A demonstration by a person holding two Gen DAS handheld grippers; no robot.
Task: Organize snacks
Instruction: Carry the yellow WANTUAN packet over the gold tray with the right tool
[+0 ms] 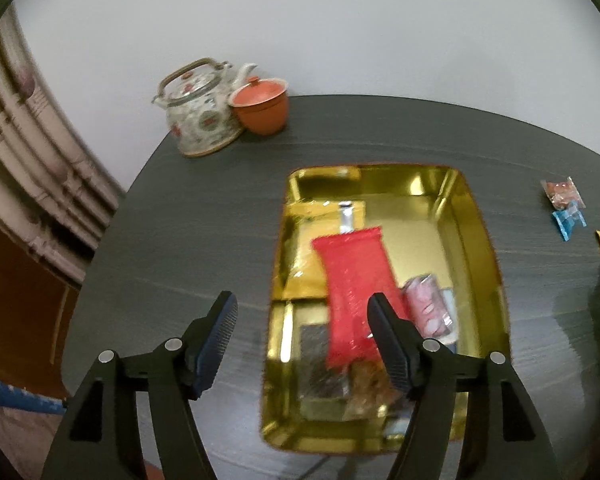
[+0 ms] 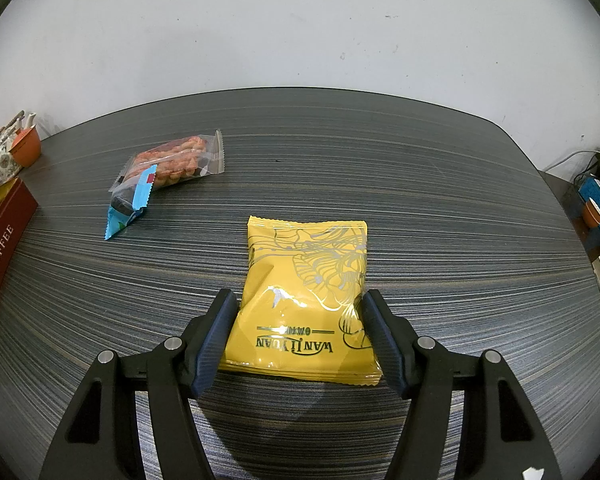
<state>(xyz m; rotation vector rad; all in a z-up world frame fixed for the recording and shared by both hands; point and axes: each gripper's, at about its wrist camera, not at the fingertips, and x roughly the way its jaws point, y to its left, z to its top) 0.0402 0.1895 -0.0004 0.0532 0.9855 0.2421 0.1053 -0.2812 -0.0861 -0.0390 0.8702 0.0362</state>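
While the left gripper (image 1: 302,338) hung with its jaws parted and nothing between them, low in the left wrist view, the right gripper (image 2: 298,334) sat at the bottom centre of its own view with both pads bracketing the lower half of the yellow packet (image 2: 306,300); the packet's sides looked touched and slightly puckered, so I judged it gripped, though how firmly could not be told. That packet lay flat on the dark striped table (image 2: 440,208), its long axis running from the bottom of the frame upward, its printed end nearest the camera and its sealed top edge pointing away, toward the wall.

To do this step well, the packet seemed best lifted straight and kept level, held across its width as it was, because a puffy foil pack could slip or fold if squeezed near one corner. It would then need carrying leftward to the gold tin (image 1: 482,240), which filled the centre of the left wrist view, and setting down in the bare upper right part.

Inside the tin, the red packet (image 1: 356,296) lay lengthwise, one end toward the camera and the other toward the tin's far wall, over smaller sweets that were too blurred to name.

Farther up the right wrist view, left of centre, the blue packet (image 2: 130,208) lay partly against the clear packet of biscuits (image 2: 176,162), both slanted toward the upper right and waiting on the table
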